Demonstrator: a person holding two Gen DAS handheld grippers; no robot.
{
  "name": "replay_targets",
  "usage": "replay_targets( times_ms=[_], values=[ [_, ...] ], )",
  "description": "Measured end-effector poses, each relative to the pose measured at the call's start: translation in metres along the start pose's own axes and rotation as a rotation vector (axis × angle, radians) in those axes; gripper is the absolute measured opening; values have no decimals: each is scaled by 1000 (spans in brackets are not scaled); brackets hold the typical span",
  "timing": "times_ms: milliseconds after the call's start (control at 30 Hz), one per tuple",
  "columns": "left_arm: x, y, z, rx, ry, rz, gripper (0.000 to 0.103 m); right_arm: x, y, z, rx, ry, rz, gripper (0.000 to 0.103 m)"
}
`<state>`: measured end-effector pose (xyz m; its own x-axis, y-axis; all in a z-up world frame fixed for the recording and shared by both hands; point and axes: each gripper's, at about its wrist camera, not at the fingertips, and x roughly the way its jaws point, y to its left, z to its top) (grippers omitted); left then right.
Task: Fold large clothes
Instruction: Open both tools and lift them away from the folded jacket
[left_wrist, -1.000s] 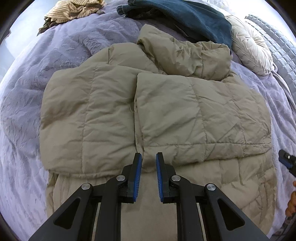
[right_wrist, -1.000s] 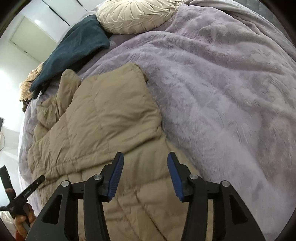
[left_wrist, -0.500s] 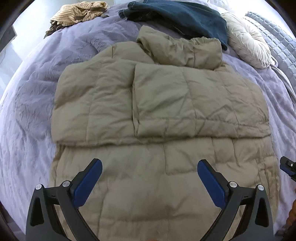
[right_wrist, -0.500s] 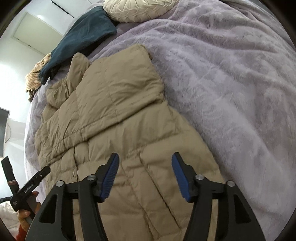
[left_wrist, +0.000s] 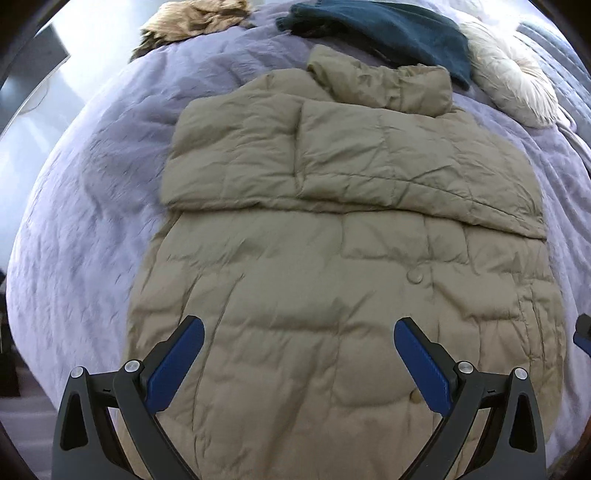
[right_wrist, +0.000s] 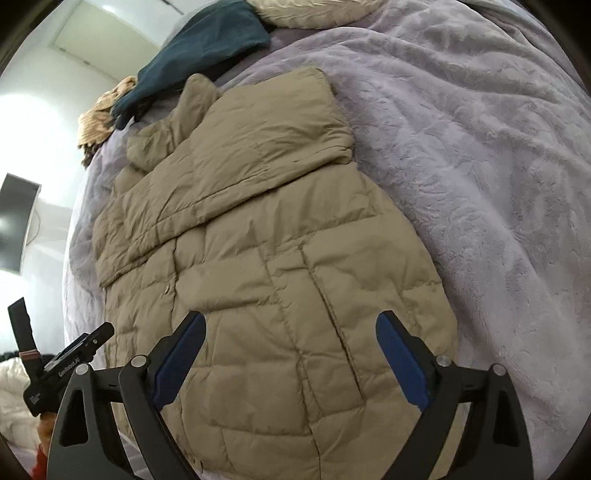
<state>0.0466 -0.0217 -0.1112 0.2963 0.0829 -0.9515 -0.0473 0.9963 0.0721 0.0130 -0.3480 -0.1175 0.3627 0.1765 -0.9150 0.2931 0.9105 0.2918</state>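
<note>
A large tan quilted puffer jacket (left_wrist: 332, 266) lies flat on a lilac bed cover, both sleeves folded across its chest and its hood at the far end. It also shows in the right wrist view (right_wrist: 266, 236). My left gripper (left_wrist: 299, 354) is wide open and empty above the jacket's lower half. My right gripper (right_wrist: 291, 350) is wide open and empty above the hem on the jacket's right side. The tip of the right gripper shows at the right edge of the left wrist view (left_wrist: 583, 334). The left gripper's body shows at the lower left of the right wrist view (right_wrist: 62, 369).
The lilac plush bed cover (right_wrist: 480, 166) spreads to the right. A dark teal garment (left_wrist: 388, 33), a striped tan garment (left_wrist: 188, 20) and a round cream pillow (left_wrist: 513, 77) lie at the far end. A dark screen (right_wrist: 16, 225) hangs on the wall.
My left gripper has opened wide from nearly shut and pulled back from the folded sleeves toward the hem. My right gripper has opened wider and pulled back too.
</note>
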Motion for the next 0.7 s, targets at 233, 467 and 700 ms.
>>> replay_targets(
  times_ms=[233,467,700],
  values=[
    [-20,12,-17,-26,-1,-25,103,-4,4,-14,44,50,15,95],
    [-32,34,-30,-32,-1,-53,103,-16,5,-37,149,41,-8,95],
    [-38,73,-64,5,42,-99,103,-31,1,-83,212,57,-80,95]
  ],
)
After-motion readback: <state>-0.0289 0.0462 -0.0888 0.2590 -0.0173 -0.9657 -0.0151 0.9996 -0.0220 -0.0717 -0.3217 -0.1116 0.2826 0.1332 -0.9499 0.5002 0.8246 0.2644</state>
